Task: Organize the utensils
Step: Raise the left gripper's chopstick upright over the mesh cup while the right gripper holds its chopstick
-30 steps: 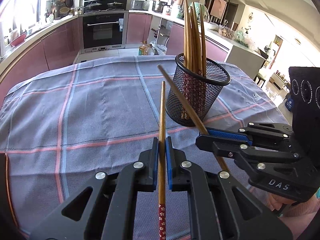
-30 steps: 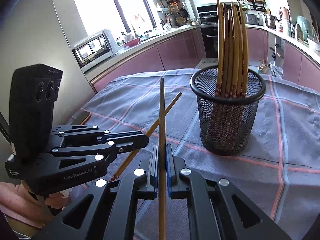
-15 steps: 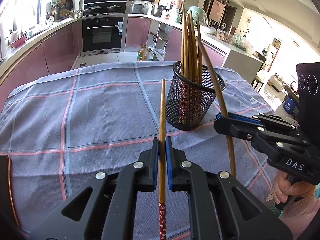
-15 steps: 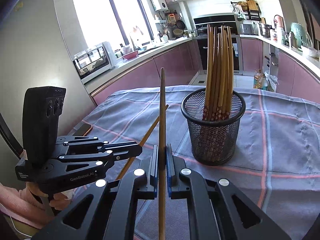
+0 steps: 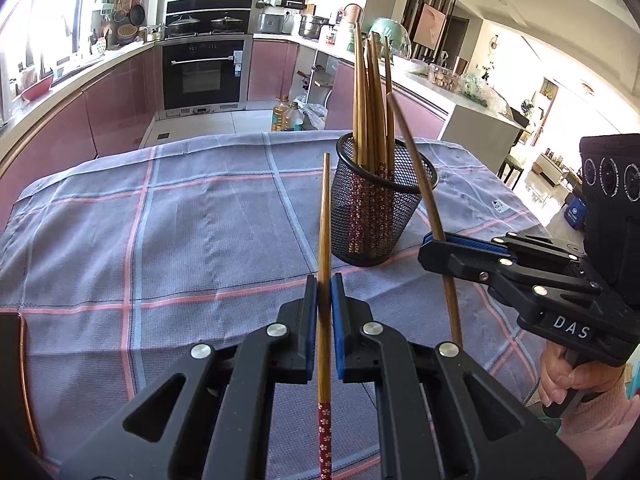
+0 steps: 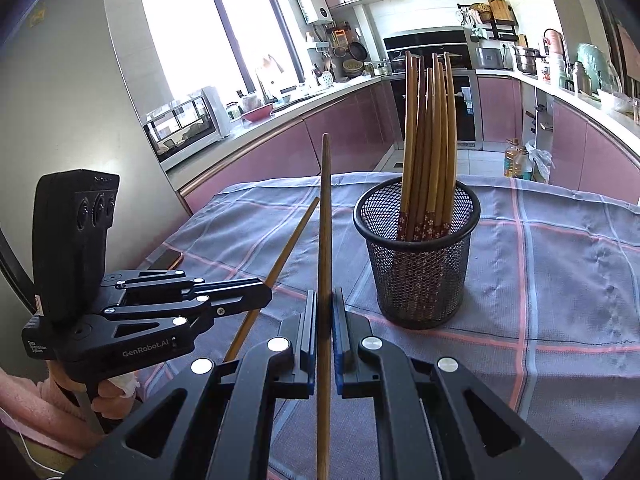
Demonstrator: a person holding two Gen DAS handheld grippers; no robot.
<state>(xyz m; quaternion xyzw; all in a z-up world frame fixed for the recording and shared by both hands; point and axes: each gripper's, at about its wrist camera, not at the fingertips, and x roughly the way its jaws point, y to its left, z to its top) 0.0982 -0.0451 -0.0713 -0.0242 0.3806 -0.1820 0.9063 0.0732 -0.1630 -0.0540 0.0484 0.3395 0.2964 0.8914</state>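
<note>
Checked tablecloth (image 5: pixel 160 240); bamboo chopsticks (image 6: pixel 428 136), floral red handles.

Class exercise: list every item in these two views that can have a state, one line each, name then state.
Left gripper: shut on a chopstick.
Left chopstick: clamped, tip pointing forward and up.
Right gripper: shut on a chopstick.
Right chopstick: clamped, tip raised, outside the holder.
Mesh holder: upright on the cloth, holding a bundle of chopsticks.
Tablecloth: spread flat.

Checked tablecloth (image 5: pixel 180 240) is lying beneath the claw; oven (image 5: pixel 204 74) is standing far ahead; phone (image 6: pixel 166 259) is resting left.
</note>
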